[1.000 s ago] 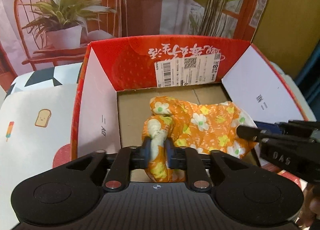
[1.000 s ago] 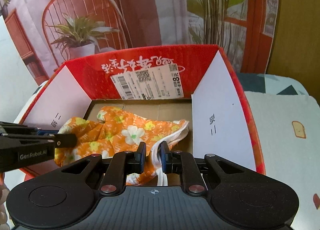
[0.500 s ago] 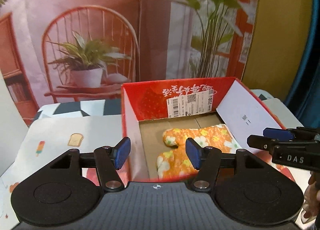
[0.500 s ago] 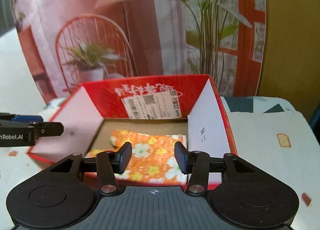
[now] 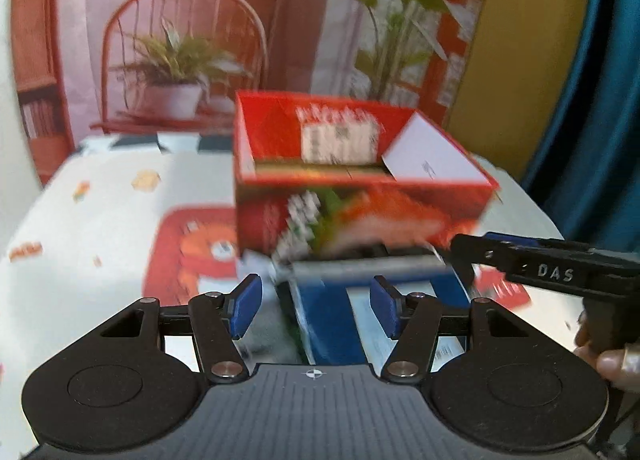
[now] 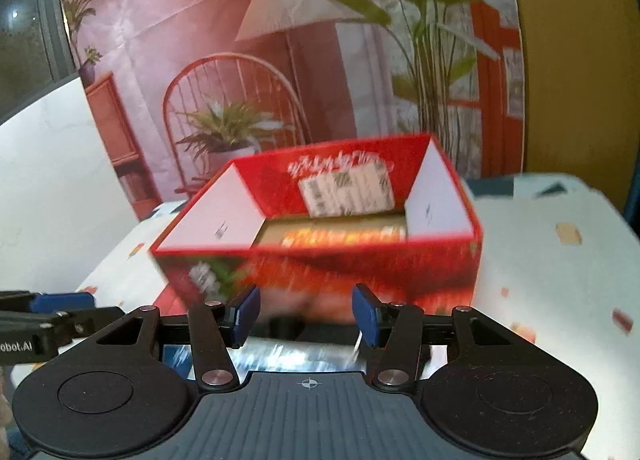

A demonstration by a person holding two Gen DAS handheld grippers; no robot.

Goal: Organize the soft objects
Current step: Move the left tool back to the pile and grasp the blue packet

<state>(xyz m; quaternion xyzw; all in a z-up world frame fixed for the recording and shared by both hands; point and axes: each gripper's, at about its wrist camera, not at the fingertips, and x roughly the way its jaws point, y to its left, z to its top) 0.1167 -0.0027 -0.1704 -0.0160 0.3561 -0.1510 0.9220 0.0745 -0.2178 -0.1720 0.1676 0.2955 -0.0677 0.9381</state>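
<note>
A red cardboard box (image 5: 360,216) (image 6: 320,256) stands open on the table. A strip of the orange flowered cloth (image 6: 344,237) shows inside it in the right wrist view; in the left wrist view the cloth is hidden behind the box's front wall. My left gripper (image 5: 316,310) is open and empty, well back from the box. My right gripper (image 6: 306,318) is open and empty, also back from the box. Each gripper shows at the edge of the other's view: the right one (image 5: 548,270), the left one (image 6: 44,312). Both views are blurred.
A blue and white flat pack (image 5: 360,316) lies on the table in front of the box. The tablecloth (image 5: 100,228) is white with small prints and a red cartoon patch (image 5: 192,248). A printed backdrop (image 6: 280,60) stands behind the table.
Both grippers let go of the orange cloth, opened, and pulled up and back from the box. The cloth now lies inside the box.
</note>
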